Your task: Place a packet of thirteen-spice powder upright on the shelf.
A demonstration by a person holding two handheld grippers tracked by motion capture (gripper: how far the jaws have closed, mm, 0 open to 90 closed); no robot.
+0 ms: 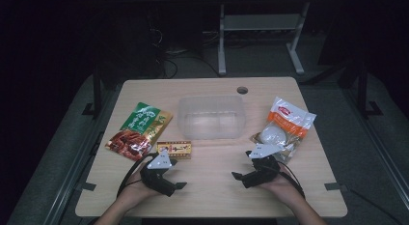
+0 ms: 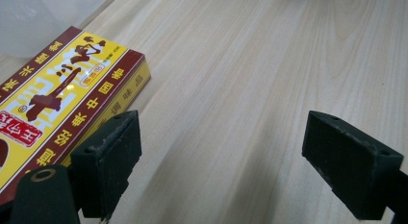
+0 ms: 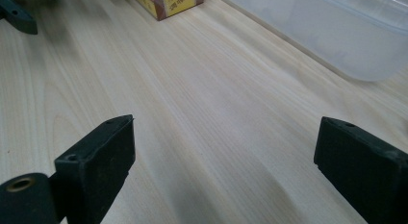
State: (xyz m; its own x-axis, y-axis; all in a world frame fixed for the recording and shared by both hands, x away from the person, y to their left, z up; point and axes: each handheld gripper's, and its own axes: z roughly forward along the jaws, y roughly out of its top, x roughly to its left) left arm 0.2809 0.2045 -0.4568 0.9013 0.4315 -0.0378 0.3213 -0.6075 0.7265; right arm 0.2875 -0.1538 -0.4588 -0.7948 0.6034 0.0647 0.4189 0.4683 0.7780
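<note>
My left gripper (image 1: 176,174) rests low on the wooden table (image 1: 212,186) at the front left, jaws wide open around bare wood (image 2: 223,137). A yellow and dark red box (image 1: 174,148) lies flat just beyond it; in the left gripper view the box (image 2: 62,99) sits beside the left jaw, and I cannot tell whether they touch. My right gripper (image 1: 242,165) sits at the front right, also open with nothing between its jaws (image 3: 226,137). It points toward the box (image 3: 168,2) and one jaw of the left gripper (image 3: 17,15).
A clear plastic container (image 1: 211,116) stands mid-table, seen also in the right gripper view (image 3: 337,27). A green and red snack bag (image 1: 140,131) lies at the left. A white and orange bag holding a round bun (image 1: 284,126) lies at the right. A round hole (image 1: 242,90) marks the far edge.
</note>
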